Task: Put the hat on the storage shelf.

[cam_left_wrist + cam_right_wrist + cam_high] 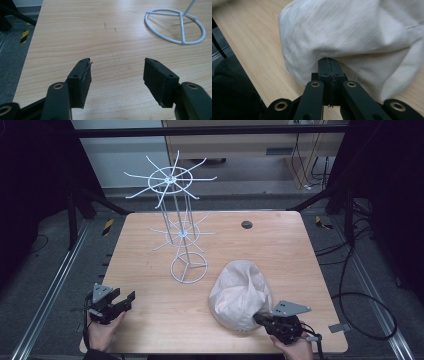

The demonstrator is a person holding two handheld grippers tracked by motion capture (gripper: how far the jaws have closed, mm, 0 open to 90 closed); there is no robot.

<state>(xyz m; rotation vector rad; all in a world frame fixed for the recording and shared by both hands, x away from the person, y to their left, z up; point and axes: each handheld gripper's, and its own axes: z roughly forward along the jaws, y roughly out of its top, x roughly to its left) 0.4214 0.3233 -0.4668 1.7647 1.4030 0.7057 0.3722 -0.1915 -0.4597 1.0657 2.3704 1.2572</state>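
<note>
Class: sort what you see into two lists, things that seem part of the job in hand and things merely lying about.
In use, judging by the grip:
white cloth hat
right gripper, shut on it
white wire rack, likely its destination
left gripper, open

Lying about:
dark round disc
floor cables

table [150, 240]: light wood grain, dark round spot near far edge | wire stand [181, 232]: white | cloth [240, 295]: off-white, near right corner | claws: black, grey plates

Light: bright overhead on table [150, 245], surroundings dark.
Glare: soft sheen on wood.
Blur: cloth [362, 32] slightly smeared.
</note>
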